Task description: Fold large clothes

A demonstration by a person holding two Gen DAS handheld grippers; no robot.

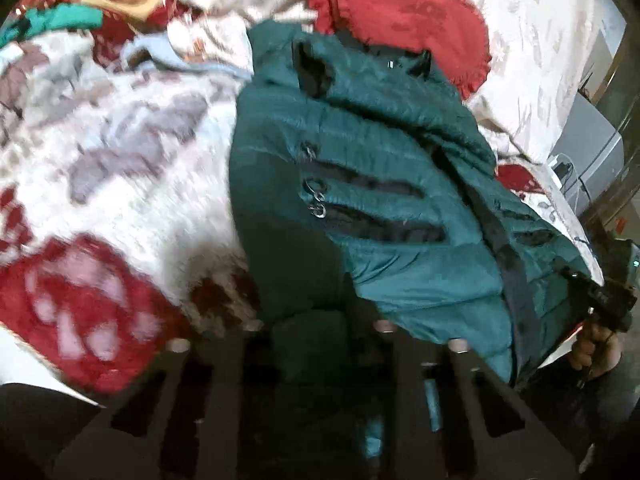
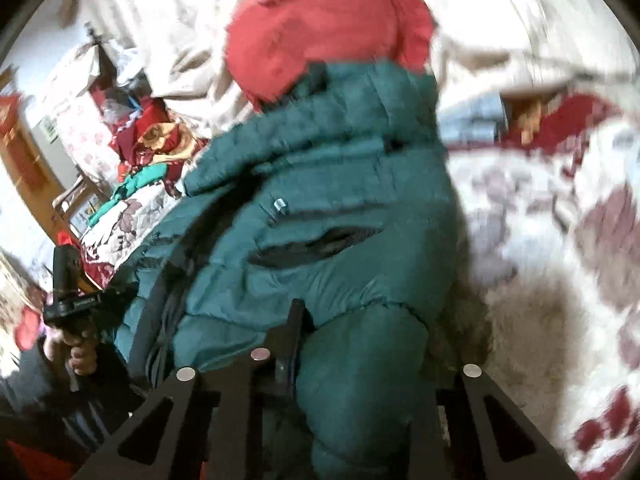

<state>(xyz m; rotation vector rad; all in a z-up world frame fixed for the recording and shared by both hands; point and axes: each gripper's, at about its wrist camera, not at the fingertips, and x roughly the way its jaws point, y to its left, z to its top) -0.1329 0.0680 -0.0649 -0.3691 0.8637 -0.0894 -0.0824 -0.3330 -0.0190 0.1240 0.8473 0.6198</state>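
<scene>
A teal quilted puffer jacket [image 1: 360, 184] with black zip pockets lies lengthways on the bed, collar at the far end. It also fills the middle of the right wrist view [image 2: 320, 216]. My left gripper [image 1: 316, 332] is shut on the jacket's near hem, with teal fabric bunched between the jaws. My right gripper [image 2: 332, 356] is shut on the hem at the other side, with a thick fold of jacket between its fingers. The right gripper shows at the right edge of the left wrist view [image 1: 612, 300]. The left gripper shows at the left edge of the right wrist view [image 2: 76, 296].
A red frilled cushion [image 1: 400, 20] lies just beyond the jacket's collar. A white, grey and red floral blanket [image 1: 120, 152] covers the bed. Mixed clothes [image 2: 152, 144] are heaped at the far side. A cream bedsheet [image 1: 540, 60] lies at the back.
</scene>
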